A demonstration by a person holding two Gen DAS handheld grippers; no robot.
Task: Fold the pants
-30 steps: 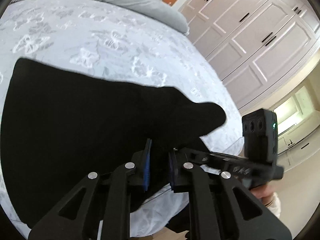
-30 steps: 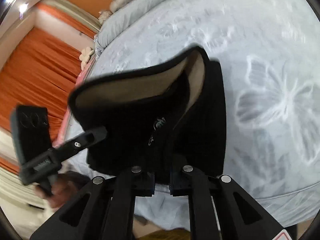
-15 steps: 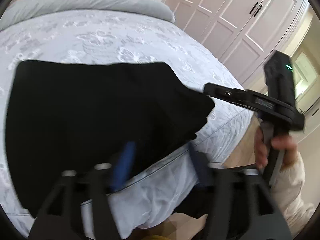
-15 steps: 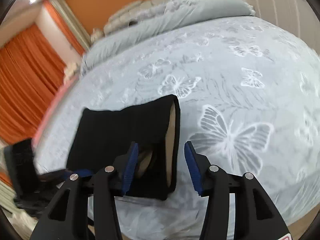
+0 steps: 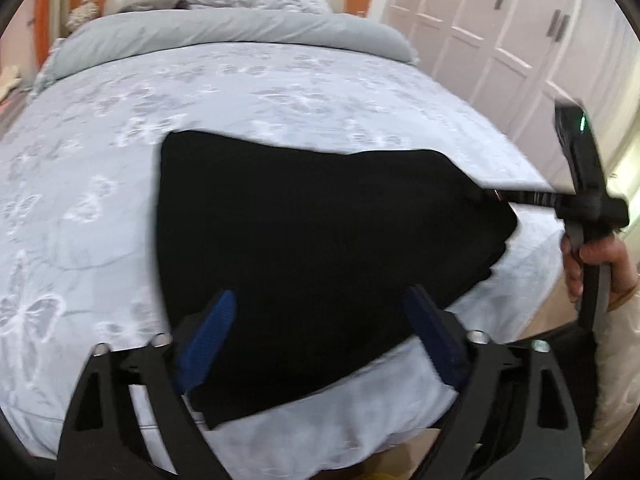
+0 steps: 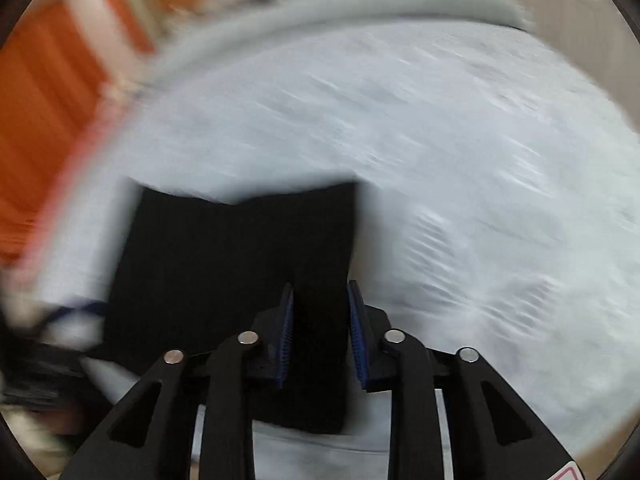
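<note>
The black pants (image 5: 312, 224) lie folded on the pale butterfly-print bedspread (image 5: 100, 184), near the foot edge of the bed. My left gripper (image 5: 320, 316) is wide open over their near edge, holding nothing. In the left wrist view my right gripper (image 5: 500, 194) reaches to the pants' right corner. In the blurred right wrist view the pants (image 6: 224, 264) show as a dark rectangle, and my right gripper (image 6: 320, 332) is partly open with the pants' right edge between its blue pads; no grip shows.
A grey rolled duvet (image 5: 224, 36) and pillows lie at the head of the bed. White wardrobe doors (image 5: 500, 40) stand to the right. Orange curtains (image 6: 48, 92) hang on the left. The bed's foot edge (image 5: 320, 420) is just below my grippers.
Both grippers let go of the pants and opened. The left one drew back and opened wider. The pants now lie flat, and the right gripper has swung fast and narrowed over their right edge.
</note>
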